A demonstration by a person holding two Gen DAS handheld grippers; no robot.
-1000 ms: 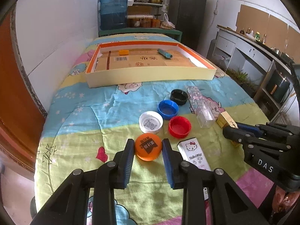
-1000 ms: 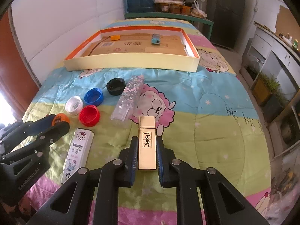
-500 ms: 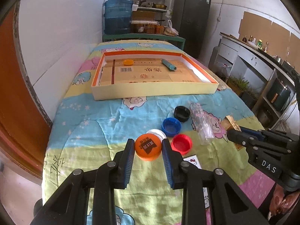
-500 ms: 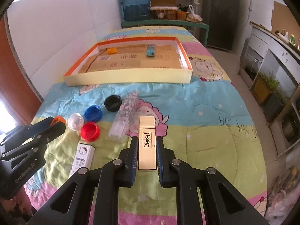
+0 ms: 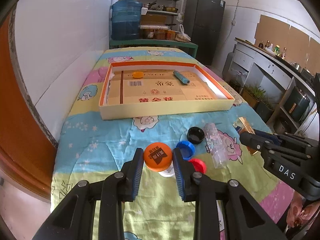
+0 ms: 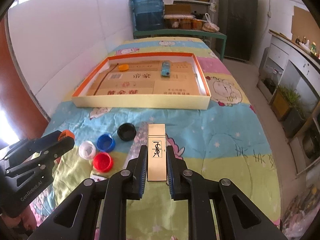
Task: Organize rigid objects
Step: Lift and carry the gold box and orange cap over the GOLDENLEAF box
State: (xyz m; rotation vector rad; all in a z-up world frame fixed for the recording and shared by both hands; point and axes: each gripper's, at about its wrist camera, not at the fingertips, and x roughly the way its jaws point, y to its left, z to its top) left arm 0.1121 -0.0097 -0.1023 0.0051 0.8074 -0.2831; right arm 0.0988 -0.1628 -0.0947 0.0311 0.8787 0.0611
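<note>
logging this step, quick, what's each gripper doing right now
Left gripper: shut on the orange cap, lifted off the blanket.
Right gripper: shut on the gold box, also held up.

We count six bottle caps: an orange cap (image 5: 158,156) between the left jaws, a second orange cap (image 6: 123,67) in the tray (image 6: 140,104) at twelve o'clock, and black (image 6: 126,131), blue (image 6: 105,143), white (image 6: 87,149) and red (image 6: 103,162) ones on the bed. We see one gold box (image 6: 157,152), one clear patterned tube (image 5: 214,146), one blue tube (image 6: 165,69), one tray, and two grippers.
</note>
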